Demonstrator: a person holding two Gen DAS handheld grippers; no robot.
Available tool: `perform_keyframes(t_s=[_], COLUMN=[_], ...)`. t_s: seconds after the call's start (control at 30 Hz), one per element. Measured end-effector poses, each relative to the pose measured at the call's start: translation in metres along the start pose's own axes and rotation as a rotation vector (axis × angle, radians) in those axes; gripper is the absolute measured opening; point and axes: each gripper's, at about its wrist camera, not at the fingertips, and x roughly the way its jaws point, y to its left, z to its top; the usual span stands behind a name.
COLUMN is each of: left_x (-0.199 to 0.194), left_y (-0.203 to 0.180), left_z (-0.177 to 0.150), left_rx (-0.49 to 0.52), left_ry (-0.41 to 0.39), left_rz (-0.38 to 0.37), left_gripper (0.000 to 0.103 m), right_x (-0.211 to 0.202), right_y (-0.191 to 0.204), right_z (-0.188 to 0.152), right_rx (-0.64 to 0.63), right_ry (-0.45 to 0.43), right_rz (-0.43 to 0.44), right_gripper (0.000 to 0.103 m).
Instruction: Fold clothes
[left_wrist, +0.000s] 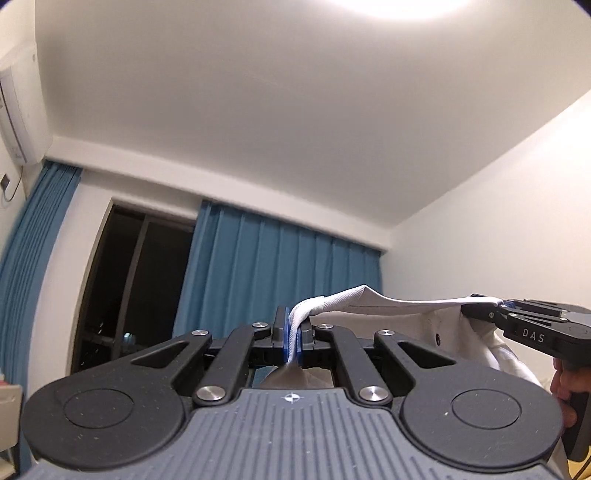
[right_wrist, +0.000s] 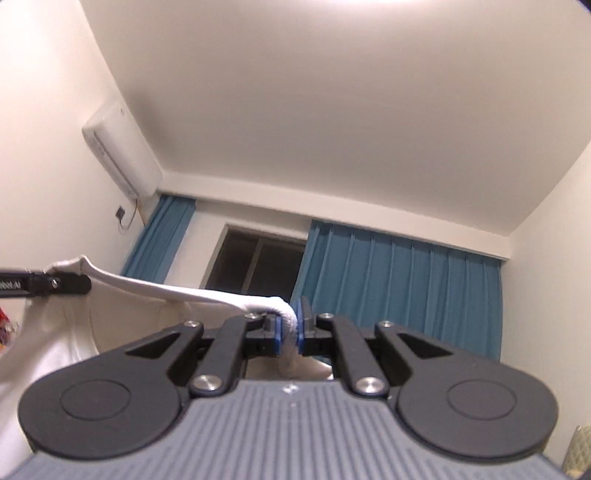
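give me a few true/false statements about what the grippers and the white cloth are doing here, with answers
1. The left hand-held gripper is shut on the white fabric garment. True.
2. The right hand-held gripper is open and holds nothing. False: it is shut on the same garment's ribbed edge.
3. The garment's edge spans between the two grippers. True.
4. The long pleated curtains are red. False: they are blue.
5. The white wall-mounted air conditioner sits beside the dark window, below it. False: it is mounted higher, near the ceiling.
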Motion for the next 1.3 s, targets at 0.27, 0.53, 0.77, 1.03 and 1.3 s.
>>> perform_keyframes(t_s=[0.27, 0.53, 0.77, 1.03, 1.3], left_x=[0.071, 0.184, 0.272, 0.307, 0.29], left_y=[0.023, 0.075, 0.12, 0.141, 0.161], left_z=[-0.114, -0.297, -0.501, -0.655, -0.661], left_rx=[-0.002, -0.074, -0.115, -0.043, -0.169], left_ry=[0.194, 0.367, 0.635, 0.857, 0.922], left_rz=[0.07, 0.152, 0.206, 0.198, 0.185], left_gripper=[0.005, 0.006, 0.006, 0.006, 0.031], right_x=[0.053, 0.149, 0.224, 0.249, 0.251], right_y=[-0.005, 0.013, 0.022, 0.019, 0.017], right_z=[-0.126, -0.331, -0.558, -0.749, -0.756], right_rx=[0.041, 0.112, 0.219, 0.46, 0.539], right_ry=[0.188, 0.299, 0.583, 0.912, 0.939], right_rz=[-0.007, -0.051, -0.061, -0.006, 0.019], right_gripper=[0.01, 0.01, 0.01, 0.014, 0.053])
